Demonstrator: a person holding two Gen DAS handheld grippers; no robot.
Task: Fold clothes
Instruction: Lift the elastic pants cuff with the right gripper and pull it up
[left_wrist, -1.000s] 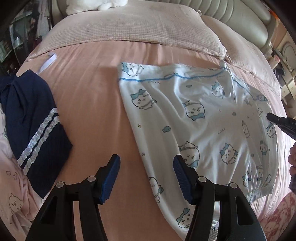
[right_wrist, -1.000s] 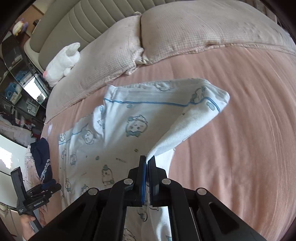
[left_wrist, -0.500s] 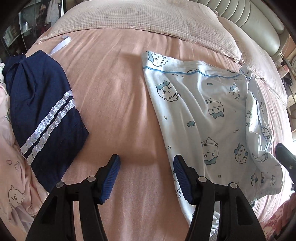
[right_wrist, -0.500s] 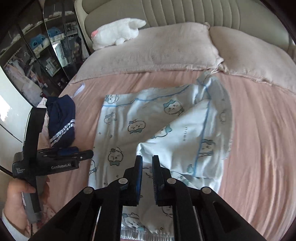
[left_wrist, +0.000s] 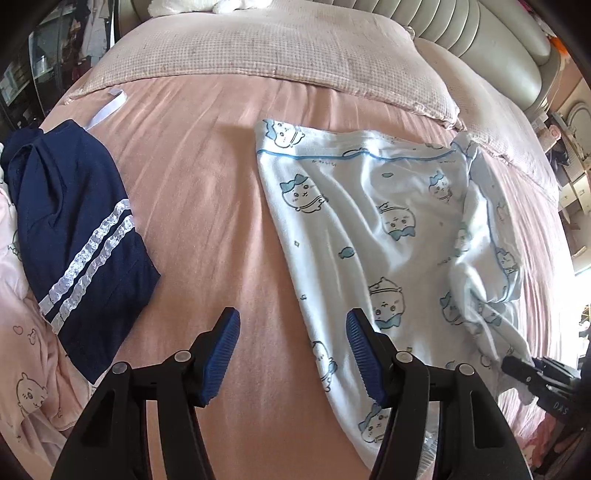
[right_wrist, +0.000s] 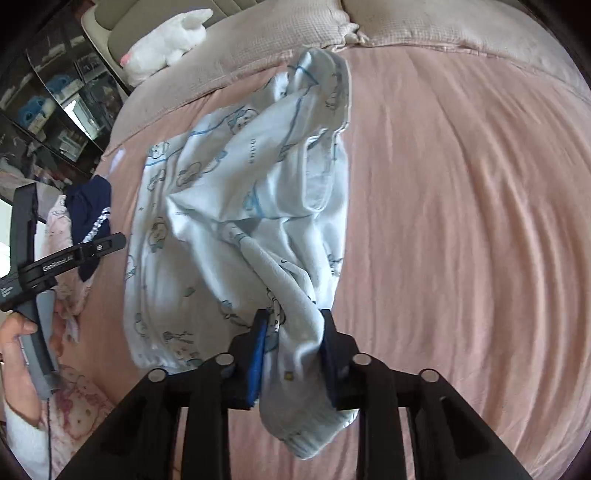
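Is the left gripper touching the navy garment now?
Apart. The left wrist view shows the left gripper open over bare pink sheet, with the navy garment lying well aside.

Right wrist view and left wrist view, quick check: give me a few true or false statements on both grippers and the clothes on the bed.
1. The right gripper has cloth of the light blue printed garment between its fingers. True.
2. The left gripper is shut on the navy garment. False: it is open and holds nothing, over bare pink sheet.
3. The navy garment lies apart from the printed one, with bare sheet between them. True.
4. The printed garment is folded into a neat flat stack. False: it is bunched and partly lifted.
5. A white plush toy lies near the headboard. True.
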